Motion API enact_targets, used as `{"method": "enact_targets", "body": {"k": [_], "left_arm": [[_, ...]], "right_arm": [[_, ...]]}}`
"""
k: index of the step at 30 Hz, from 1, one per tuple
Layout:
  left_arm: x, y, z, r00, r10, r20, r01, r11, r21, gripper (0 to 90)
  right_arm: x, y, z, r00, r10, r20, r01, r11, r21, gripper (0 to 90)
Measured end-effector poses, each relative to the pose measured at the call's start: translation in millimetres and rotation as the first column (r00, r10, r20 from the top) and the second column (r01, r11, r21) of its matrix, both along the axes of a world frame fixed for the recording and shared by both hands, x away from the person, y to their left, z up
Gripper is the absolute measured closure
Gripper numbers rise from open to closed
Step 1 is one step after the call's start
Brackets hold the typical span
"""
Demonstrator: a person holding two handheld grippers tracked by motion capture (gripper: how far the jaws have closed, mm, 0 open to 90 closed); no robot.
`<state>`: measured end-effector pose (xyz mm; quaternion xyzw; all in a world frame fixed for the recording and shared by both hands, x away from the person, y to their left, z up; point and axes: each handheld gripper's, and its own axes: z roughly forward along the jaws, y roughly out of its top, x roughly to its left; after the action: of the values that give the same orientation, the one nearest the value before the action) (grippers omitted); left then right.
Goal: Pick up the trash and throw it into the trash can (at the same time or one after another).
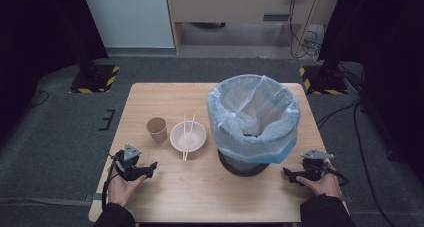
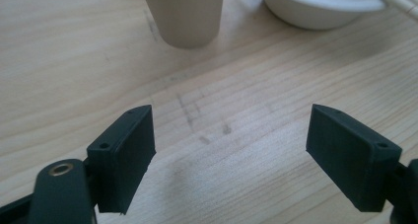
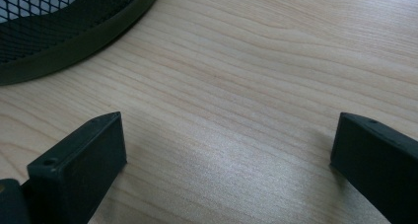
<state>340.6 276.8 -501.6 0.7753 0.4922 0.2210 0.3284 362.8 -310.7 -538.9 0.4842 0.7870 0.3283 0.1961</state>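
On the worktop [image 1: 150,94], near its front edge, both grippers rest with jaws apart and empty. Left gripper [image 1: 150,168] sits nearest the one paper cup [image 1: 157,129]; approach level and clamp its wall gently, I'd judge. One bowl [image 1: 188,136] carries two chopsticks [image 1: 186,137]; one lined bin [image 1: 253,119] stands right.

Left hand-held gripper [image 1: 148,169]: bare bench [image 1: 200,187] between its wide-apart jaws, w/ free room straight ahead up to the paper cup [image 1: 157,129], which blocks the path beyond. Bowl [image 1: 188,136] w/ chopsticks [image 1: 186,137] across it sits ahead-right, just beside the cup. Right hand-held gripper [image 1: 289,175]: open wood between its jaws & ahead; bin [image 1: 253,118] base stands close on its forward-left side. Wide clear strip of bench lies between both grippers.
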Motion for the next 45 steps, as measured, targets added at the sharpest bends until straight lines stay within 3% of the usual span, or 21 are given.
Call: {"method": "enact_targets", "body": {"k": [7,9,14,18,21,22,25,28,34,38,45], "left_arm": [[-8.8,-8.4,20.8,0.9957,0.050,0.078,-0.046,0.9977,-0.051,19.4],[-11.0,-10.7,26.0,0.9931,0.053,0.105,-0.043,0.9948,-0.092,19.5],[-15.7,-13.9,40.6,0.9849,0.054,0.164,-0.031,0.9897,-0.140,22.6],[-20.7,-17.1,51.9,0.9719,0.065,0.226,-0.031,0.9885,-0.148,23.2],[-22.8,-19.7,62.6,0.9581,0.074,0.277,-0.029,0.9860,-0.164,24.5],[-22.9,-20.8,68.3,0.9505,0.075,0.302,-0.023,0.9844,-0.175,24.9],[-21.9,-23.7,76.4,0.9382,0.068,0.339,-0.006,0.9836,-0.180,27.2],[-17.8,-30.9,83.7,0.9311,0.054,0.361,0.013,0.9832,-0.182,30.8],[-9.5,-40.4,90.1,0.9314,0.053,0.360,0.021,0.9800,-0.198,35.0],[3.7,-50.5,93.0,0.9377,0.048,0.344,0.037,0.9712,-0.236,38.5],[25.1,-69.2,88.5,0.9425,0.027,0.333,0.044,0.9779,-0.204,43.6]], "right_arm": [[0.1,0.1,0.0,1.0000,-0.001,0.000,0.001,1.000,-0.002,0.9],[0.1,0.1,0.0,1.0000,-0.001,0.001,0.001,1.000,-0.002,0.9],[0.2,0.0,0.0,1.0000,0.005,0.001,-0.005,1.000,-0.001,1.0],[-0.3,0.4,0.0,1.0000,0.005,-0.001,-0.005,1.000,0.000,1.0],[-0.2,0.3,0.0,1.0000,0.006,-0.001,-0.006,1.000,0.000,1.0],[-0.2,0.4,0.0,1.0000,0.006,0.000,-0.006,1.000,0.000,0.9],[0.0,0.5,-0.1,1.0000,0.005,0.002,-0.005,1.000,-0.002,0.8],[-0.2,1.3,-0.1,1.0000,-0.002,-0.001,0.002,1.000,-0.002,0.7],[-0.2,1.4,-0.1,1.0000,-0.002,-0.001,0.002,1.000,-0.002,0.7],[-0.2,1.3,-0.1,1.0000,-0.002,0.000,0.002,1.000,-0.002,0.7],[-0.3,1.3,-0.1,1.0000,-0.002,0.000,0.002,1.000,-0.001,0.8]]}}
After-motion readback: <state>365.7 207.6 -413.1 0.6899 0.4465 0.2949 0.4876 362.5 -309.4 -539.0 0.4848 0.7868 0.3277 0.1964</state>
